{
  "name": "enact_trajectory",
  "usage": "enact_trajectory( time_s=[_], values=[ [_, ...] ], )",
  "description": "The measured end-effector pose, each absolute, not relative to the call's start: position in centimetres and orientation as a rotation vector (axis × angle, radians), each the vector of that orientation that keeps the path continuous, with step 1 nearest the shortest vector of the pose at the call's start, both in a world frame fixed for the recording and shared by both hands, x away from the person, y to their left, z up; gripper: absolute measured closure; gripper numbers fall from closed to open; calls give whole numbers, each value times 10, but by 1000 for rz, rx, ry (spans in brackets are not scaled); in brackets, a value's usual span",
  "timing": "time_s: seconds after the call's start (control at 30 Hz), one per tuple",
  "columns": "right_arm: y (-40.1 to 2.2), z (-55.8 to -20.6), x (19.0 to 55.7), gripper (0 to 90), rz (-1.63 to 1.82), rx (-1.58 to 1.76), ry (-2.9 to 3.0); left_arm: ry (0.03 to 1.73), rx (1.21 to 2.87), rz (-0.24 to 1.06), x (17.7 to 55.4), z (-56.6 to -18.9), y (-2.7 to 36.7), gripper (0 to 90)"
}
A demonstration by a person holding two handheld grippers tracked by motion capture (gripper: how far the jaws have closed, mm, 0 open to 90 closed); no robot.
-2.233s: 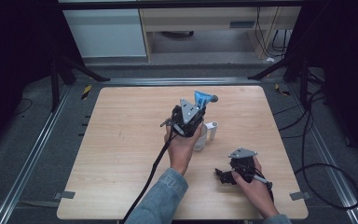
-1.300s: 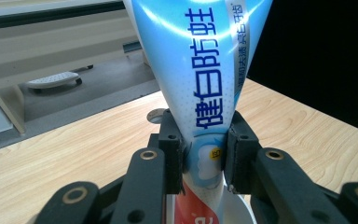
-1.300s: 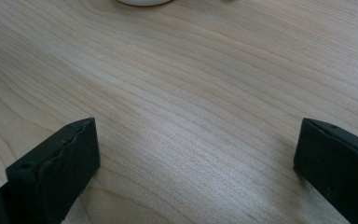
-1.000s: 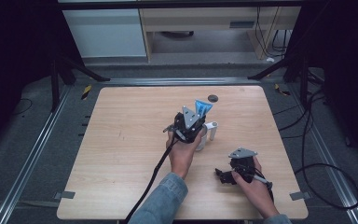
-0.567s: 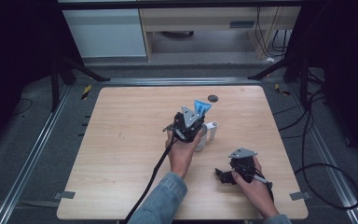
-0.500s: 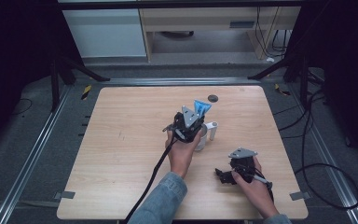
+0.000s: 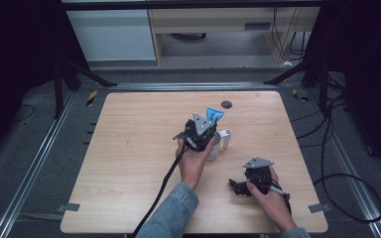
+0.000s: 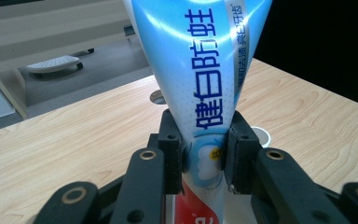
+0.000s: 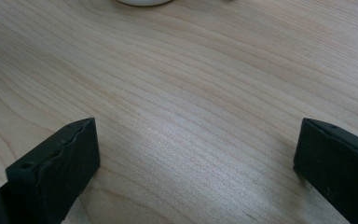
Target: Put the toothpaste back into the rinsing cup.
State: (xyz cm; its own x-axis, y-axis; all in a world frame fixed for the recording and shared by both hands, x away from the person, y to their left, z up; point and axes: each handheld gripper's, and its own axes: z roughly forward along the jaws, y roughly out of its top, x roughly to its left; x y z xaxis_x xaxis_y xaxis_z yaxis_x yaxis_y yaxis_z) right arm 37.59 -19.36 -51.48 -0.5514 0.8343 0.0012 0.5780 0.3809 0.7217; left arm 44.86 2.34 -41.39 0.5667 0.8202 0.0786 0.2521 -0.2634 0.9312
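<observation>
Toothpaste tube [image 8: 200, 88], glossy blue, flat, stood clamped in left hand-held gripper [image 8: 200, 161] above white cup [image 7: 213, 148]; right hand-held gripper [image 9: 196, 154] gaped wide on woodgrain counter [image 9: 191, 84].

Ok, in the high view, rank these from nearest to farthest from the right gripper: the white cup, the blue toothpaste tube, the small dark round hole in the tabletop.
From the right gripper, resting at the wooden table's near right:
1. White cup, up and slightly left, beside the left gripper.
2. Blue toothpaste tube, clamped in the left gripper just beyond the cup.
3. Small dark round hole, near the far edge.
</observation>
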Motion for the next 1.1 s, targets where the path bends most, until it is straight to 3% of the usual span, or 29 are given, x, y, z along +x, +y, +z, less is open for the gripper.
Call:
enact_trajectory(
  time_s=[1.1],
  values=[
    [-194, -515, 376, 5, 973, 1226, 2282, 921, 1833, 679, 456, -417, 23, 708]
  ],
)
